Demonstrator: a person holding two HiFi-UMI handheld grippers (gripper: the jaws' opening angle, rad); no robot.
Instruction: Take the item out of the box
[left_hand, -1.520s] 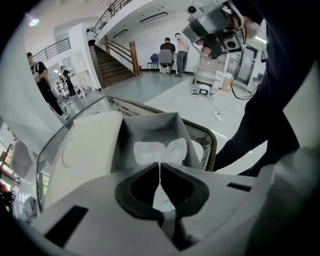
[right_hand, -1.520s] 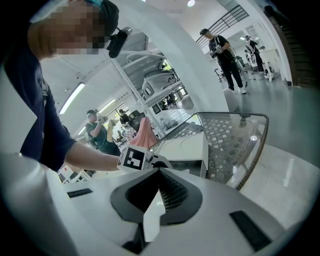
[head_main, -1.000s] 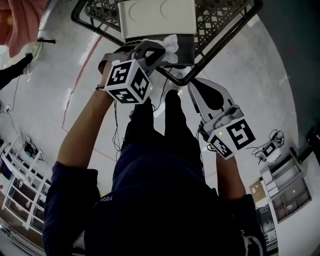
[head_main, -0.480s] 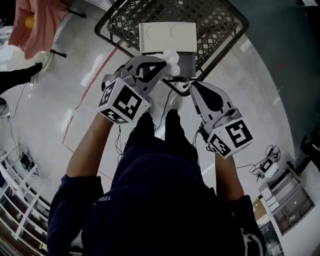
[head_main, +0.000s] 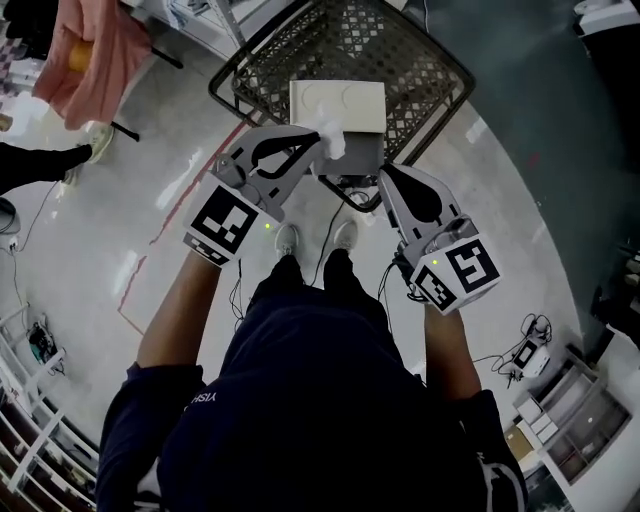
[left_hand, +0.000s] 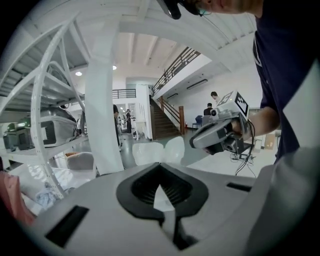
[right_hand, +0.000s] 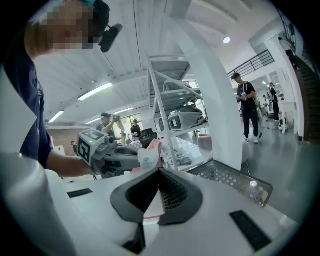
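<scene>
Item 1, my left gripper (left_hand: 160, 167): fingers pressed together on a crumpled white packet (left_hand: 157, 150), which sticks up past the tips. In the head view the packet is clear of the box (head_main: 365, 152), held just above its near left corner. Item 2, my right gripper (right_hand: 159, 172): fingers closed, pinching a thin white edge with a pink border. The head view puts those tips at the box's near right corner, so I log this edge as part of the box, though neither view shows the join clearly. Item 3, the box: grey walls, with a pale lid (head_main: 337, 105) lying flat behind it, two round shapes pressed into its top. Item 4, a black mesh table (head_main: 410, 50) that carries box and lid near its front rim. Item 5, below the grippers: the holder's two pale shoes (head_main: 288, 238) on a light floor (head_main: 500, 180), which bears a red line (head_main: 165, 222). Item 6, far upper left in the head view: a pink cloth (head_main: 95, 55). Item 7, background in the right gripper view: a white shelf rack (right_hand: 172, 120) and a person standing (right_hand: 246, 105). In the left gripper view there is a white column (left_hand: 102, 100) and a staircase (left_hand: 162, 122).
</scene>
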